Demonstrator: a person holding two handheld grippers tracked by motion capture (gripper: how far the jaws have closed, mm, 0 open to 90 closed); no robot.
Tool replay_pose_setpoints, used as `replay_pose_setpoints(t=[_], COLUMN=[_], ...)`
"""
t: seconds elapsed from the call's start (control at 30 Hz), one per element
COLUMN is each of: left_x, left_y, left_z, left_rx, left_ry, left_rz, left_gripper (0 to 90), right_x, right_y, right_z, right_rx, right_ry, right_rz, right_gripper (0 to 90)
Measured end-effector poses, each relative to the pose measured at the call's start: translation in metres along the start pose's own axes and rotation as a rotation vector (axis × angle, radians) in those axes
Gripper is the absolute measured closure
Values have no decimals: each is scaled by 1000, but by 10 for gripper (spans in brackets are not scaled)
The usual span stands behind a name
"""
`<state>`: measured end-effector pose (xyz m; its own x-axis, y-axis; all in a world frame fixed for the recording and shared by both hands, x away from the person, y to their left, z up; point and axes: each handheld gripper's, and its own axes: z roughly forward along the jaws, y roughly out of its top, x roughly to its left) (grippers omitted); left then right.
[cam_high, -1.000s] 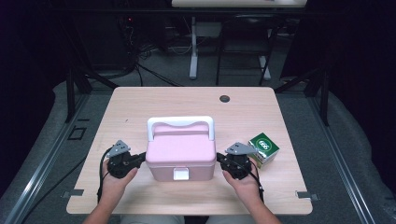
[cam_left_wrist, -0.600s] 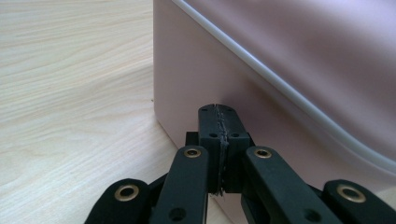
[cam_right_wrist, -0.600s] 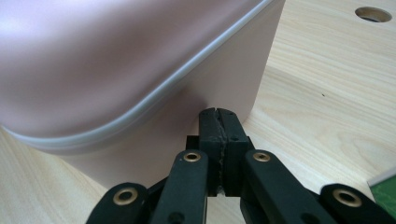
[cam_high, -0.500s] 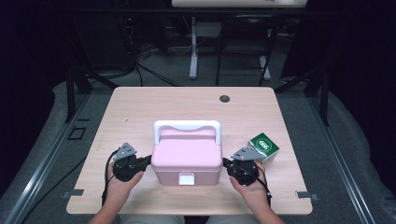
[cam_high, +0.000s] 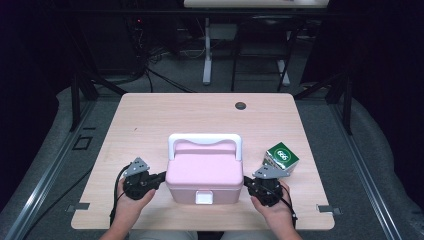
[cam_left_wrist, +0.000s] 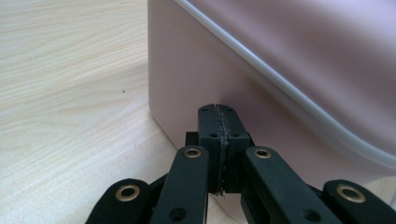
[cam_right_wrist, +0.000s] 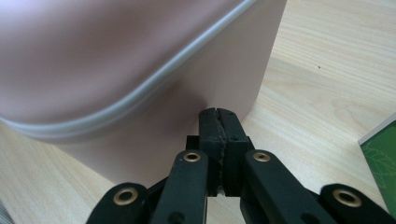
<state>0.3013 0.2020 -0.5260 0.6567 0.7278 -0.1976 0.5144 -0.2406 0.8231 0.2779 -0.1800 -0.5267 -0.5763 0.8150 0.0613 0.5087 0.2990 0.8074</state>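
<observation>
A pink lidded box (cam_high: 202, 176) with a white handle (cam_high: 204, 140) and a white front clasp sits on the wooden table (cam_high: 150, 120) near its front edge. My left gripper (cam_high: 159, 177) is shut, its tip pressed against the box's left side wall (cam_left_wrist: 187, 84). My right gripper (cam_high: 246, 182) is also shut, its tip against the box's right wall (cam_right_wrist: 224, 79). In the gripper views, the left gripper (cam_left_wrist: 217, 112) and the right gripper (cam_right_wrist: 218, 115) each show jaws closed together with nothing between them. The box is squeezed between the two grippers.
A green and white carton (cam_high: 281, 158) stands just right of the box, close behind my right gripper; its green corner (cam_right_wrist: 380, 158) shows in the right gripper view. A dark round grommet (cam_high: 240, 105) sits at the table's far side. Bare wood lies behind the box.
The box has slid toward the table's front edge, with both shut grippers moving along with it on either side.
</observation>
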Motion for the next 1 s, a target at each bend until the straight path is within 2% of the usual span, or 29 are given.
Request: replay_pose_setpoints(t=[0.17, 0.27, 0.37, 0.47, 0.6, 0.73, 0.83, 1.0], left_x=[5, 9, 13, 16, 23, 30, 32, 32], left_y=[0, -1, -2, -1, 4, 12, 22, 41], left_z=[0, -1, -3, -8, -18, -25, -32, -47], left_rx=[-5, -3, 8, 15, -17, -43, -45, -25], left_ry=[-15, -29, -43, -31, -28, -36, -33, -30], left_rz=[0, -9, -21, -13, -33, -47, -33, 25], left_gripper=[875, 787, 702, 661, 621, 568, 555, 519], right_x=[-1, -4, -10, -12, -16, -25, -30, -35], right_y=[0, 1, 1, 1, 4, 10, 15, 29], right_z=[2, 1, 0, 0, -4, -10, -13, -23], right_rx=[16, 19, 14, 18, 8, 6, 23, 21], right_ry=[2, 0, 21, 27, 32, 50, 68, 79], right_rz=[6, 16, 29, 28, 22, 61, 58, 41], right_gripper=[881, 800, 749, 711, 653, 601, 589, 576])
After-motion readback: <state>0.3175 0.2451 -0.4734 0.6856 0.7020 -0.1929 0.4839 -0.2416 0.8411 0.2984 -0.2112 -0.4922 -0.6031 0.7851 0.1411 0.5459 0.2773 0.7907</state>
